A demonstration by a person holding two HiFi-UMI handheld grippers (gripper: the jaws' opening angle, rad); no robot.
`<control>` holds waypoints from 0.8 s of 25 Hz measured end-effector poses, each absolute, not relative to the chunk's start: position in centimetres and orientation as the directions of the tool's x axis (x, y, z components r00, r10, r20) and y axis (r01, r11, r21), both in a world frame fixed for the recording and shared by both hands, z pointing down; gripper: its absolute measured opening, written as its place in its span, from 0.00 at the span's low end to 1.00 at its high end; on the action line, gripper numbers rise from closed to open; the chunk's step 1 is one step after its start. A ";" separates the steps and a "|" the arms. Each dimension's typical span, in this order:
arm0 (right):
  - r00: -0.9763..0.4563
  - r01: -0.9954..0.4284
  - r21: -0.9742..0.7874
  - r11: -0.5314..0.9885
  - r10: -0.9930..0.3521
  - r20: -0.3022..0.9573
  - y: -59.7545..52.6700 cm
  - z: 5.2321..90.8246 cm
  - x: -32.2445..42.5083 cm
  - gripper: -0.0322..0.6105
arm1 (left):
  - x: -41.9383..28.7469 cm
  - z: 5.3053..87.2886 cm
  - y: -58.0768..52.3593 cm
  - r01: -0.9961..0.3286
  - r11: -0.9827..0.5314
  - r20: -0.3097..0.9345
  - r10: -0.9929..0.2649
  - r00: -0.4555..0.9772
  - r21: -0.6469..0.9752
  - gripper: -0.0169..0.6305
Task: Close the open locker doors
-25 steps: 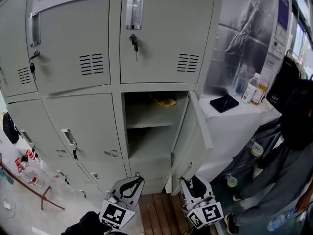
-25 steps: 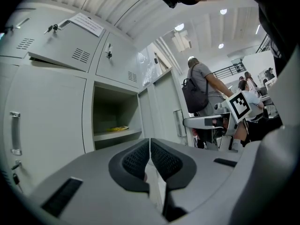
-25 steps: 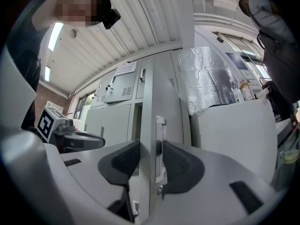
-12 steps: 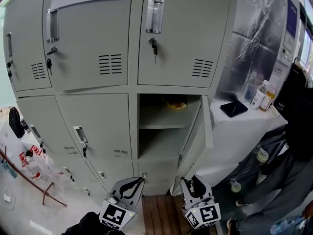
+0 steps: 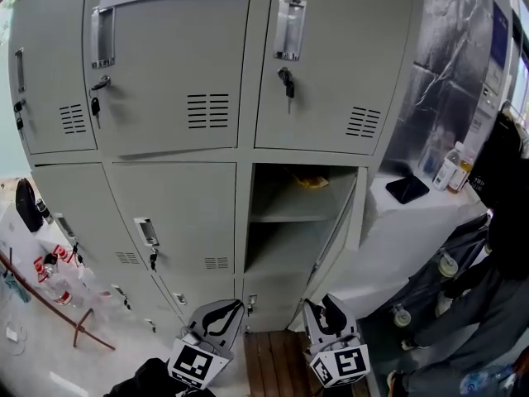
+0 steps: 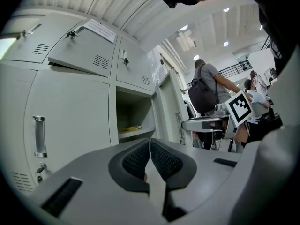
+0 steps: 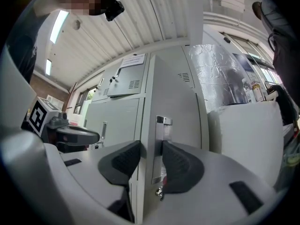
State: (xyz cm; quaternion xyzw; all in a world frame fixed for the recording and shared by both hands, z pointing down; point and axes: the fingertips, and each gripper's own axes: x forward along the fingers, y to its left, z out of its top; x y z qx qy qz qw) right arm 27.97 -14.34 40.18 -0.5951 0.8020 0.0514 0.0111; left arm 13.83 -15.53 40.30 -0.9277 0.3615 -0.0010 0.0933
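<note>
Clamping the locker door [image 7: 171,97] edge, right claw [image 7: 150,148] half-hides its key; left claw [image 6: 150,144] clenched.

Grey steel lockers [image 5: 178,73] mark a locker room.

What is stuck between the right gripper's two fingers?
The edge of the open locker door. The right gripper pinches it with its fingers; the right gripper view shows that.

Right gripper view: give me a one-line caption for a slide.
Right gripper clamped on the edge of the open locker door, beside its handle.
</note>
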 end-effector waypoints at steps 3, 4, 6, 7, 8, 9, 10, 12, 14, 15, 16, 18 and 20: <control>-0.282 -0.959 0.057 0.278 -0.956 -0.077 -15.1 40.1 26.8 0.30 | 12.8 40.2 -16.5 -0.668 -0.724 -0.068 -0.668 0.741 -0.170 0.07; -0.278 -0.960 0.053 0.274 -0.958 -0.075 -15.5 40.1 26.4 0.30 | 12.5 40.2 -16.8 -0.666 -0.727 -0.054 -0.668 0.742 -0.168 0.07; -0.275 -0.961 0.061 0.270 -0.959 -0.072 -16.2 40.0 25.6 0.30 | 11.8 40.2 -17.5 -0.663 -0.729 -0.050 -0.666 0.744 -0.170 0.07; -0.272 -0.961 0.069 0.268 -0.960 -0.071 -16.6 40.0 25.2 0.30 | 11.4 40.2 -17.9 -0.663 -0.729 -0.052 -0.665 0.745 -0.170 0.07; -0.268 -0.962 0.074 0.263 -0.961 -0.069 -17.0 40.0 24.8 0.30 | 11.0 40.3 -18.2 -0.662 -0.731 -0.037 -0.666 0.745 -0.165 0.07; -0.263 -0.963 0.077 0.258 -0.962 -0.068 -17.3 40.0 24.4 0.30 | 10.6 40.5 -18.5 -0.661 -0.733 -0.012 -0.668 0.744 -0.158 0.07; -0.258 -0.964 0.080 0.253 -0.964 -0.067 -17.7 40.0 24.0 0.30 | 10.1 40.7 -18.9 -0.661 -0.734 0.000 -0.669 0.743 -0.154 0.07; -0.252 -0.965 0.088 0.247 -0.966 -0.061 -18.5 40.0 23.2 0.30 | 9.4 40.4 -19.8 -0.665 -0.731 -0.038 -0.668 0.743 -0.156 0.07; -0.248 -0.966 0.093 0.242 -0.967 -0.054 -19.3 40.0 22.5 0.30 | 8.8 40.2 -20.6 -0.668 -0.728 -0.070 -0.666 0.742 -0.156 0.07; -0.241 -0.967 0.091 0.236 -0.969 -0.050 -19.6 39.9 22.2 0.29 | 8.4 40.3 -21.0 -0.669 -0.727 -0.072 -0.667 0.742 -0.155 0.07; -0.234 -0.969 0.089 0.230 -0.971 -0.047 -20.0 39.9 21.9 0.29 | 8.1 40.3 -21.3 -0.669 -0.727 -0.072 -0.667 0.742 -0.155 0.07; -0.224 -0.971 0.091 0.219 -0.974 -0.040 -20.8 39.9 21.4 0.28 | 7.6 40.3 -21.9 -0.668 -0.727 -0.075 -0.666 0.742 -0.158 0.07; -0.212 -0.973 0.098 0.208 -0.977 -0.035 -21.6 40.0 20.9 0.28 | 6.9 40.4 -22.6 -0.669 -0.727 -0.065 -0.668 0.741 -0.156 0.07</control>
